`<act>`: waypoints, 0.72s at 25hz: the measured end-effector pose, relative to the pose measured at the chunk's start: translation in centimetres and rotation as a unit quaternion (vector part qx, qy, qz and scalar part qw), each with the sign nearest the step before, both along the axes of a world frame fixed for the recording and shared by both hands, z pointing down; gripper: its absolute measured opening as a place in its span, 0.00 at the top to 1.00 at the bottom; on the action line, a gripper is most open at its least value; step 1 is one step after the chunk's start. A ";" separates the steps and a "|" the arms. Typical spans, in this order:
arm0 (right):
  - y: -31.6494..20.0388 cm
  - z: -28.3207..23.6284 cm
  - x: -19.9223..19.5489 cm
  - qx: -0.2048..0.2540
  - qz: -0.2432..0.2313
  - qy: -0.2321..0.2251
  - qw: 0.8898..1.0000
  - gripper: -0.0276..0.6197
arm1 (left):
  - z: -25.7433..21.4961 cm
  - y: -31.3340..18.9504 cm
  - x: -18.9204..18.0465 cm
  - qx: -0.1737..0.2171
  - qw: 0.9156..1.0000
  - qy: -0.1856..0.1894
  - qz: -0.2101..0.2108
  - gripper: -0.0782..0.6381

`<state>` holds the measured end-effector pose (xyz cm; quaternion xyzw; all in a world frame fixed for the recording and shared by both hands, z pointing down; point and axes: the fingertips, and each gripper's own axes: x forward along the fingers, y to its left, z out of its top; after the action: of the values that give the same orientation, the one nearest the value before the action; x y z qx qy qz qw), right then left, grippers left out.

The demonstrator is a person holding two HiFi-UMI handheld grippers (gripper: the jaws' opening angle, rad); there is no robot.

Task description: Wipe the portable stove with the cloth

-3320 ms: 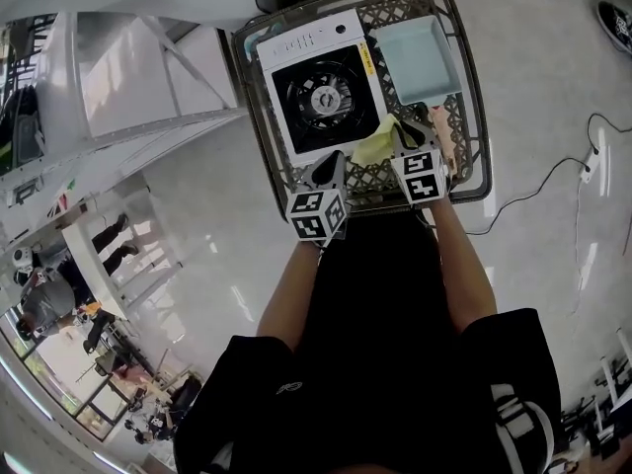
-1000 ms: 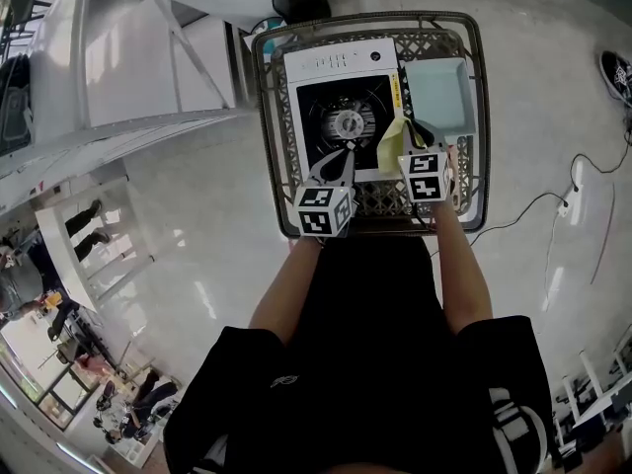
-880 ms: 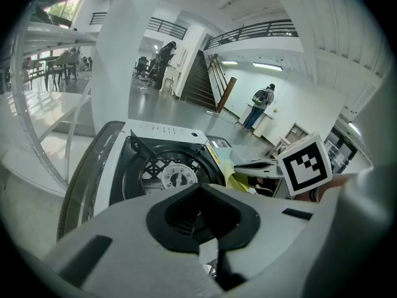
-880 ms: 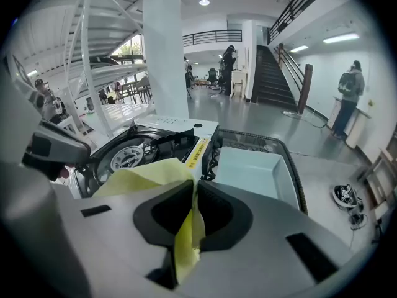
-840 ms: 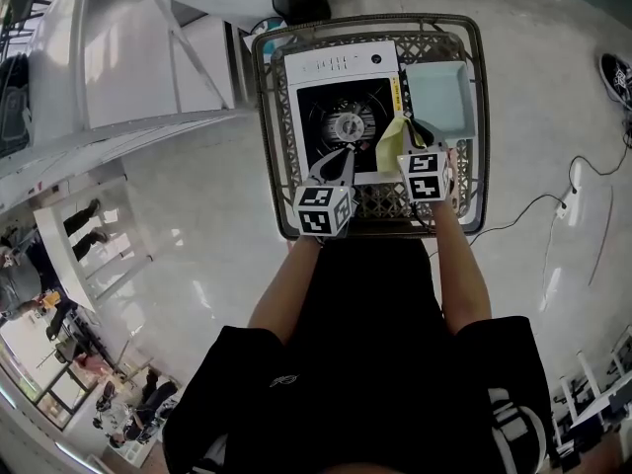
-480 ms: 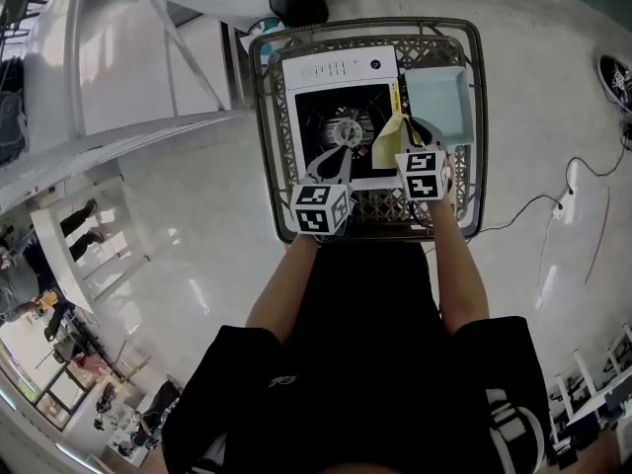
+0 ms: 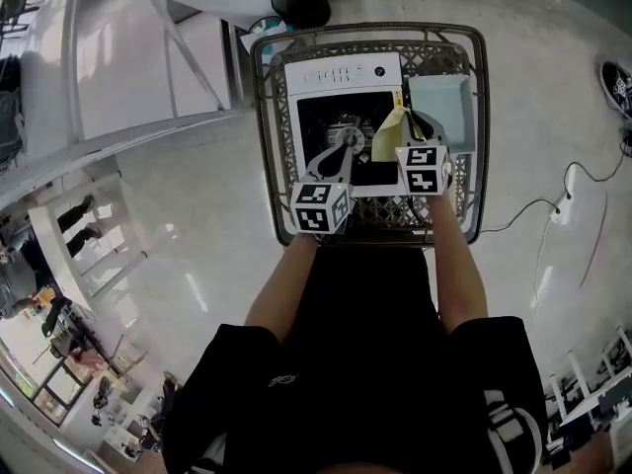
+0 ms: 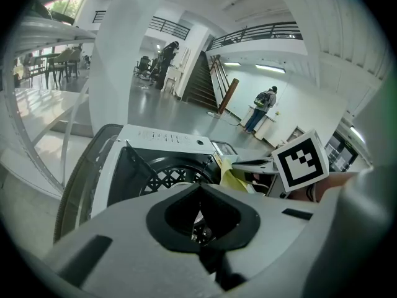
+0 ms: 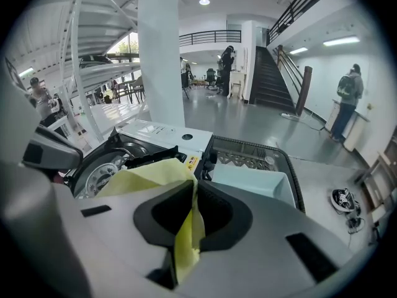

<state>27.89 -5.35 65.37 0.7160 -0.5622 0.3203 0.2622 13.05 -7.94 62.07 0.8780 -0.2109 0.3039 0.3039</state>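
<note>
Right gripper view: my right gripper [image 9: 192,188] pinches the yellow cloth [image 9: 146,179], portable stove [image 9: 162,131] at ten o'clock — my left gripper [image 8: 200,191], at nine o'clock, has jaws pressed together, empty.

Stove [image 7: 341,72] is white with a black burner well. Cloth [image 7: 388,136] is pale yellow. Tray [image 7: 446,102] looks pale blue, maybe greenish, hard to call. Basket [image 7: 466,57] is dark grey lattice. Cubes [image 7: 319,207] are black-and-white squares. Shirt [image 7: 365,344] is black.
</note>
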 end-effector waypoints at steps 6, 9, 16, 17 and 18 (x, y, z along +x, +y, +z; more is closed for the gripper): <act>-1.2 0.0 0.8 -0.004 -0.005 0.008 1.000 0.91 | 0.0 -0.8 0.7 -0.003 1.000 0.002 0.001 0.87; -1.7 -0.1 1.2 0.000 -0.002 0.011 1.000 0.91 | -0.1 -1.1 1.1 -0.003 1.000 0.005 0.005 0.87; -3.3 -0.3 2.2 0.004 0.005 0.019 1.000 0.91 | 0.0 -1.7 1.6 -0.006 1.000 0.010 0.005 0.87; -3.6 -0.4 2.4 0.006 0.007 0.020 1.000 0.91 | 0.0 -1.7 1.7 -0.006 1.000 0.010 0.005 0.87; -3.9 -0.6 2.6 0.010 0.008 0.022 1.000 0.91 | -0.1 -1.8 1.8 -0.006 1.000 0.010 0.006 0.87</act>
<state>30.52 -9.28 64.77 0.7300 -0.5533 0.3010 0.2652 14.82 -9.72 61.98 0.8803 -0.2008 0.2981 0.3097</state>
